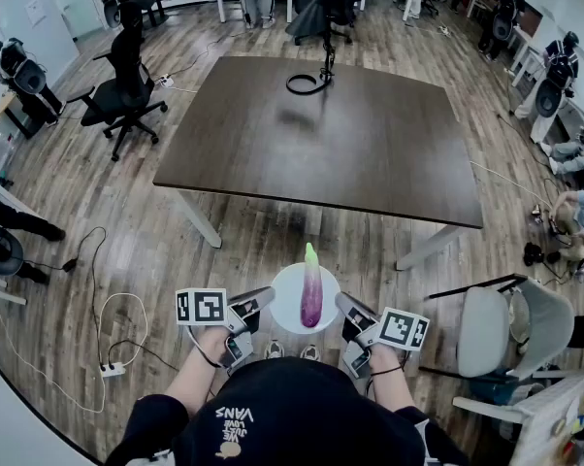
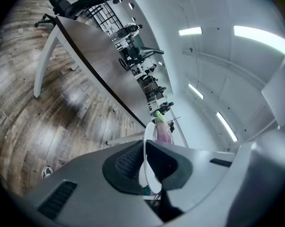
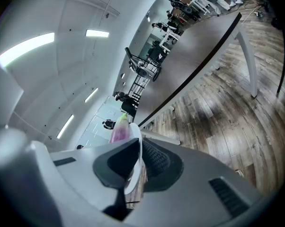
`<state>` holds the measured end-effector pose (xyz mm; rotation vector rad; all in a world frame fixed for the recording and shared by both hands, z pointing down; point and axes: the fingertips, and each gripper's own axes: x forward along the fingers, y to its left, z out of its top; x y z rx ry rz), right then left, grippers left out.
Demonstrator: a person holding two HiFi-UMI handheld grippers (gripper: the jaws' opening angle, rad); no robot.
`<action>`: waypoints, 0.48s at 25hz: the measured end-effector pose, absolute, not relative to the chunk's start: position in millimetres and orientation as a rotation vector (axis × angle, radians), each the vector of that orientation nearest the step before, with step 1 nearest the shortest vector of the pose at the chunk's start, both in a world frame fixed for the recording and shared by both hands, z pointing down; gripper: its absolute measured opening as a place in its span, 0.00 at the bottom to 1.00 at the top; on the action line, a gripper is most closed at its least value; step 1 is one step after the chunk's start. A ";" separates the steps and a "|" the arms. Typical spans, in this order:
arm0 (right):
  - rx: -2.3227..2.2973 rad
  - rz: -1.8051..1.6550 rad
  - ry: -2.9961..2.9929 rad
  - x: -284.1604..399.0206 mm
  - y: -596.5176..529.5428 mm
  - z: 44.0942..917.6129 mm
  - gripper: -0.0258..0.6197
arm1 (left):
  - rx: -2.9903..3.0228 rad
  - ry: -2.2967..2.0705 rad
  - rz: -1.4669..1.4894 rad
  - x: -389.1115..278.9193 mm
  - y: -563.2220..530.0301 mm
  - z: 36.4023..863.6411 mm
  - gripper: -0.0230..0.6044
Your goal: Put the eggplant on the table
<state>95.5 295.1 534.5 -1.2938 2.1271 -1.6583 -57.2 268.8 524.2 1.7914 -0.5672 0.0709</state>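
Room: wood floor; dark counter (image 1: 350, 144) at 12 o'clock, well apart.
Plate (image 1: 287, 311): white, eggplant (image 1: 312, 289) laid on it, stem toward 12 o'clock.
Left gripper (image 1: 261, 301): clamped on rim, 9 o'clock.
Right gripper (image 1: 343, 305): clamped on rim, 3 o'clock.
Risk: plate tilted by uneven carrying; eggplant rolled off.

A lab-like office: office chairs (image 1: 127, 76), camera rigs (image 1: 560, 71), wood floor (image 1: 127, 231).

The eggplant (image 1: 311, 297), purple with a pale neck and a green tip pointing far, lies lengthwise on a white plate (image 1: 284, 301), above the floor, near of the dark tabletop (image 1: 350, 144).
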 end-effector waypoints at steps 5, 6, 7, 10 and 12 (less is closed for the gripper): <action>-1.274 -1.655 2.119 92.9 295.6 532.5 0.09 | 1.795 -0.569 0.073 -57.4 269.7 524.0 0.08; -1.274 -1.657 2.116 92.7 296.1 532.7 0.09 | 1.795 -0.569 0.073 -57.6 269.8 524.2 0.08; -1.273 -1.659 2.115 92.7 296.5 532.9 0.09 | 1.794 -0.569 0.074 -57.5 270.2 524.6 0.08; -1.255 -1.655 2.119 92.5 297.3 531.2 0.09 | 1.791 -0.571 0.079 -56.2 272.1 525.4 0.08; -1.257 -1.652 2.125 93.7 297.6 530.3 0.09 | 1.790 -0.571 0.080 -55.1 272.7 525.1 0.08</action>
